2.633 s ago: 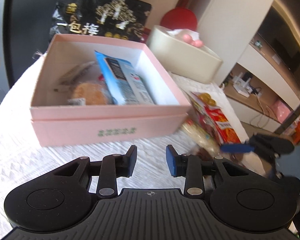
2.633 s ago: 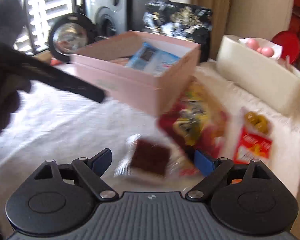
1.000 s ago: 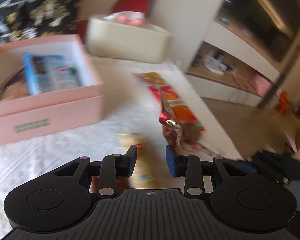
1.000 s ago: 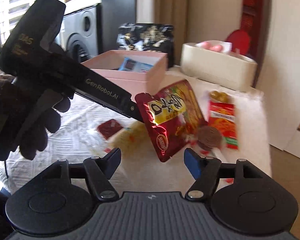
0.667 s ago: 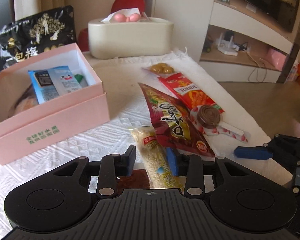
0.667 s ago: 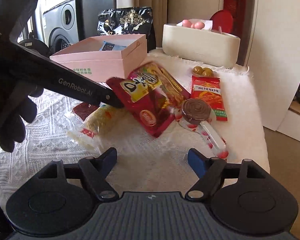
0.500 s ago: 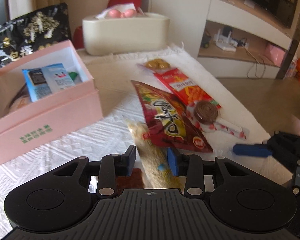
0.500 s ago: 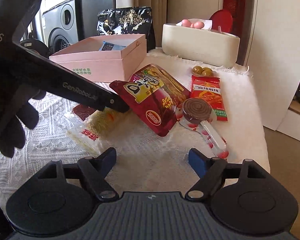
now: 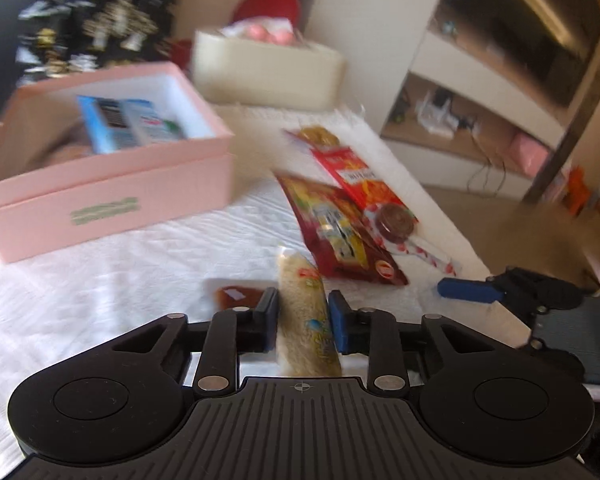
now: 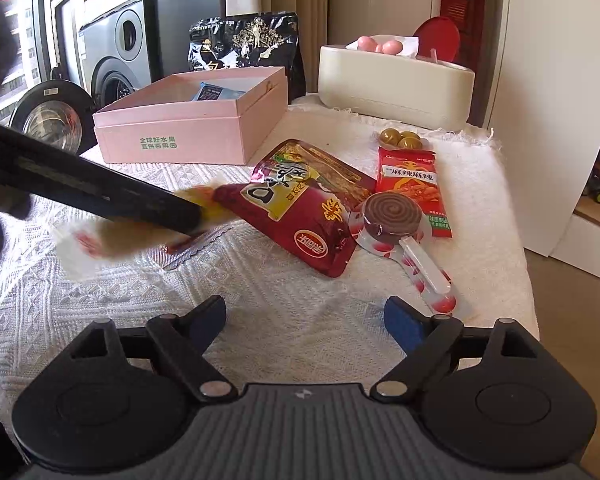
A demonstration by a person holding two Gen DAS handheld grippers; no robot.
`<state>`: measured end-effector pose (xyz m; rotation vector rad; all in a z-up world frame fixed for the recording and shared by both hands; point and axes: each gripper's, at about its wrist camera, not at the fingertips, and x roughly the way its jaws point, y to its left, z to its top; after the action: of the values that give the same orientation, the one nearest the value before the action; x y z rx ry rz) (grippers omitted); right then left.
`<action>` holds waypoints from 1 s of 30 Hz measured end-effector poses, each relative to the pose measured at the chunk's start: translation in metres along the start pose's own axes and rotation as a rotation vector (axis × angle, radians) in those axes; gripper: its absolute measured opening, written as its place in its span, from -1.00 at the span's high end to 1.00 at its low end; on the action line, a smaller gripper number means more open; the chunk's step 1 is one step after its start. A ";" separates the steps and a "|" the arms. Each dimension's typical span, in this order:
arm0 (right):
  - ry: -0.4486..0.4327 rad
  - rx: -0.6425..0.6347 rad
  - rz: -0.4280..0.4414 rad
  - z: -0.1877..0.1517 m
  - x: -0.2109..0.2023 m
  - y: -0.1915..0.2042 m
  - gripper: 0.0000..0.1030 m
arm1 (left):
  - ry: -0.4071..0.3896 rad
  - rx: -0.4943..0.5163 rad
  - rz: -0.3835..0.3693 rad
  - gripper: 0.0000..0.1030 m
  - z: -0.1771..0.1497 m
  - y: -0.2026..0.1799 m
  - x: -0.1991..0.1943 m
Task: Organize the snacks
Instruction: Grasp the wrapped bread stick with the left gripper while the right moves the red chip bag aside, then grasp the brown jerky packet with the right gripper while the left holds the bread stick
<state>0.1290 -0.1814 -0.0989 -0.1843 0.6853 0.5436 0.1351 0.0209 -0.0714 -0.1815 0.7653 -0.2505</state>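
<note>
Rice bar [image 9: 306, 320], a pale wrapped snack, lies between the closing jaws of the left gripper [image 9: 303, 316], whose pads grasp its sides above the white cloth [image 10: 300, 320], just left of the dark red pouch [image 10: 300, 208]. Right gripper [image 10: 305, 316] is released, jaws opening over bare cloth near the front edge, with the lollipop [image 10: 394, 216] and red packet [image 10: 414, 184] beyond. Pink box [image 10: 188, 136] stands at the far left corner, a blue packet [image 9: 128, 124] inside.

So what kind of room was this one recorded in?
Most likely a home living area: a washing machine stands behind the cloth-covered table, a wall shelf holds cables and small electronics, and a tissue box sits among the snacks.
</note>
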 end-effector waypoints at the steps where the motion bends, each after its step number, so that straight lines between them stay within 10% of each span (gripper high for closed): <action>1: 0.006 0.001 0.005 0.000 0.000 -0.001 -0.77 | -0.023 -0.020 0.015 0.39 -0.002 0.008 -0.010; 10: 0.075 -0.044 0.054 0.008 0.006 0.001 -1.00 | -0.048 -0.136 0.168 0.40 -0.020 0.063 -0.047; 20: -0.009 -0.118 0.223 0.048 0.004 0.055 -0.23 | 0.014 -0.004 0.274 0.34 -0.038 0.046 -0.033; 30: 0.062 -0.109 0.246 0.070 0.060 0.064 -0.21 | 0.019 0.008 0.284 0.34 -0.042 0.042 -0.034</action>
<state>0.1714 -0.0789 -0.0832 -0.2210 0.7446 0.8144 0.0888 0.0678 -0.0888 -0.0615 0.7984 0.0139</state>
